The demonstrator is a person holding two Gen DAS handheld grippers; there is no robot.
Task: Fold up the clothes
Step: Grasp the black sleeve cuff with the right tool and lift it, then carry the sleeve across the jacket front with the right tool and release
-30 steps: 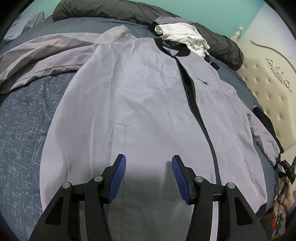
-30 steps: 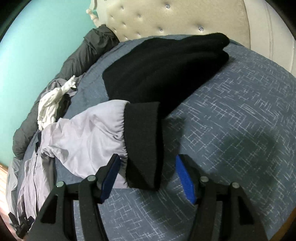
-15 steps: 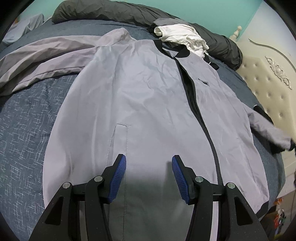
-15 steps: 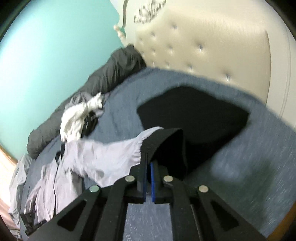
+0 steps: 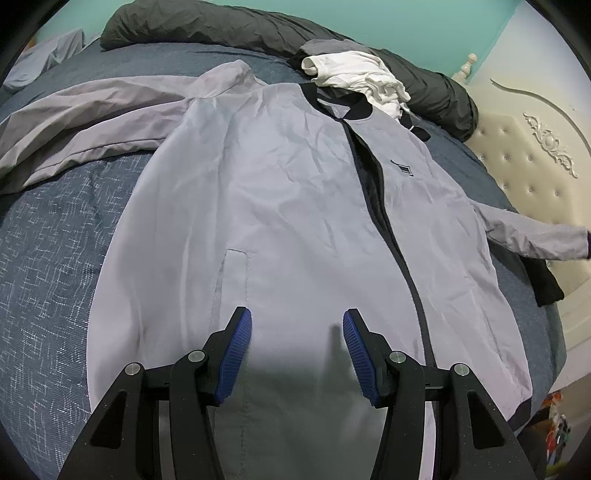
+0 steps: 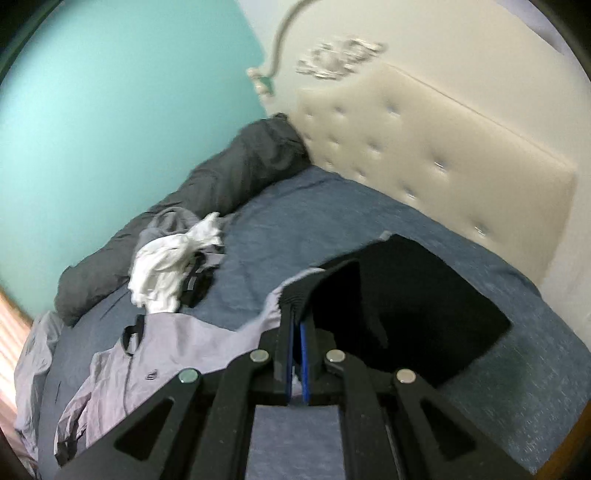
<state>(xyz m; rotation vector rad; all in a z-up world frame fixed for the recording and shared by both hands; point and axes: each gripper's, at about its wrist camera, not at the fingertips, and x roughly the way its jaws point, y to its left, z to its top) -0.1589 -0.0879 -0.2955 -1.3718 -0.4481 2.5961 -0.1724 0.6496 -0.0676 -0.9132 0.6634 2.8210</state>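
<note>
A light grey zip jacket (image 5: 288, 206) lies spread face up on the blue bed cover (image 5: 51, 258), its black collar toward the far side. My left gripper (image 5: 297, 343) hovers open over the jacket's hem with nothing between its blue pads. In the right wrist view my right gripper (image 6: 297, 332) is shut on the black cuff (image 6: 295, 295) of the jacket's right sleeve and holds it lifted above the bed. That raised sleeve (image 5: 535, 236) shows at the right edge of the left wrist view. The left sleeve (image 5: 92, 122) lies stretched out to the left.
A crumpled white garment (image 5: 362, 77) lies by the collar against a long dark grey rolled duvet (image 5: 229, 26). A black folded cloth (image 6: 424, 306) rests near the cream tufted headboard (image 6: 424, 155). The teal wall (image 6: 110, 110) is behind.
My right gripper has shut on the black sleeve cuff and risen, lifting the sleeve off the bed. The left gripper has stayed in place over the hem.
</note>
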